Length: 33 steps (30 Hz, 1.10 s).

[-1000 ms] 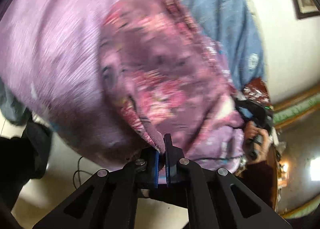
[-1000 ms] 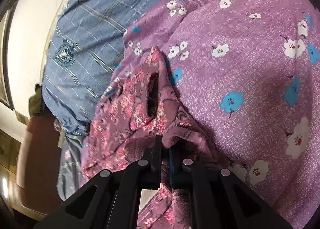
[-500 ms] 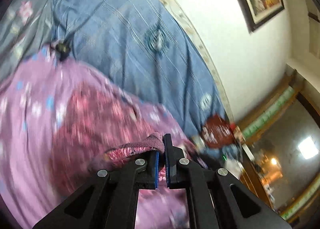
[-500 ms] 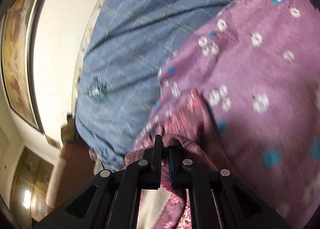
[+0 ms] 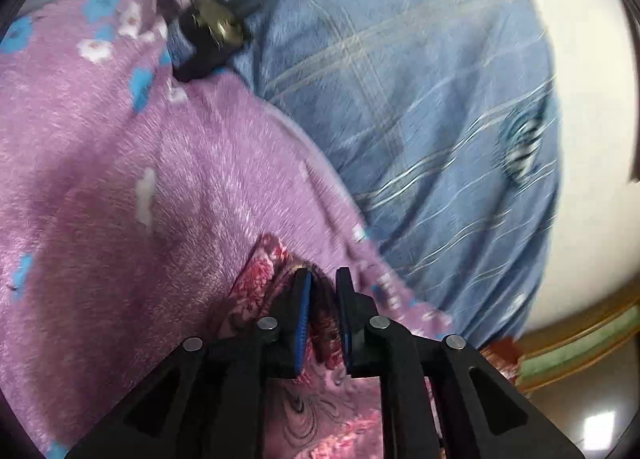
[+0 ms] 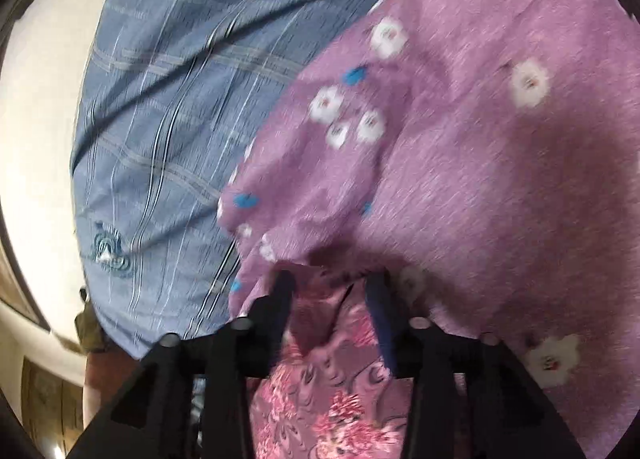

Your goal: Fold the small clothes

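The small garment (image 5: 256, 287), dark purple with pink and red flowers, lies on a purple blanket (image 5: 120, 179). My left gripper (image 5: 323, 274) sits over the garment's edge with its jaws opening. A fold of the cloth still stands in the narrow gap, and the pads no longer pinch it. In the right wrist view the same garment (image 6: 320, 387) spreads below my right gripper (image 6: 330, 278). Its jaws are opening wide, and the cloth lies loose between the fingers, apart from both pads.
The purple blanket (image 6: 480, 139) with white and blue flowers lies over a blue striped bedsheet (image 5: 400, 99) (image 6: 180, 99). A small black object with a metal part (image 5: 208, 35) rests at the blanket's far edge. A white wall (image 5: 580, 59) and wooden trim (image 5: 580, 351) border the bed.
Both grippers carried the garment's edge across the blanket towards the blue sheet, then parted their jaws. The cloth, pinched a moment ago, now lies slack on the blanket.
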Each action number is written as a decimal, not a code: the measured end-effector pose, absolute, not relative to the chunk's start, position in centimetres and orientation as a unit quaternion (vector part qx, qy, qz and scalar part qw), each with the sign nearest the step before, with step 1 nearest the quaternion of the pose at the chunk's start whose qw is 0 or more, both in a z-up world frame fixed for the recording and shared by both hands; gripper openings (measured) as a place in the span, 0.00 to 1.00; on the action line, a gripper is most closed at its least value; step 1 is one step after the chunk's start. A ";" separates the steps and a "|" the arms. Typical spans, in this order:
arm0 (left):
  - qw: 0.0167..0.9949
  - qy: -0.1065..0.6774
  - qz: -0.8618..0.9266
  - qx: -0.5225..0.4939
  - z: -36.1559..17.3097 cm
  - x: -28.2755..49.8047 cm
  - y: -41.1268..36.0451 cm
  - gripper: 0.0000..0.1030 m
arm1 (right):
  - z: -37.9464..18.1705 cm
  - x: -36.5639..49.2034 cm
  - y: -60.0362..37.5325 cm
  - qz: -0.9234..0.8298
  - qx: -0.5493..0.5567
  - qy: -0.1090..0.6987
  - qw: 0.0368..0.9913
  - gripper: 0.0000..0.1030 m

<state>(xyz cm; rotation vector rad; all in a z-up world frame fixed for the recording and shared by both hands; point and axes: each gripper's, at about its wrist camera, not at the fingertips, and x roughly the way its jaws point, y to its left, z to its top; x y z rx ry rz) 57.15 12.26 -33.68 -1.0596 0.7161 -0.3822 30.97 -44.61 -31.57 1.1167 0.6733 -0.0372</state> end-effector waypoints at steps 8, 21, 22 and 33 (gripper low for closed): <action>0.845 0.224 -0.133 -0.468 -26.8 46.5 12.7 0.53 | -28.0 30.8 -40.2 0.063 0.448 0.313 0.835 0.45; 0.851 0.379 -0.064 -0.359 -30.5 44.6 5.5 0.37 | -30.3 34.1 -25.4 0.148 0.273 0.466 0.828 0.35; 0.849 0.380 -0.060 -0.361 -30.8 45.3 5.5 0.33 | -31.0 34.5 -25.3 0.133 0.272 0.475 0.826 0.31; 0.857 0.363 0.006 -0.365 -29.0 45.8 8.8 0.32 | -25.8 37.9 -17.4 0.239 0.238 0.427 0.839 0.65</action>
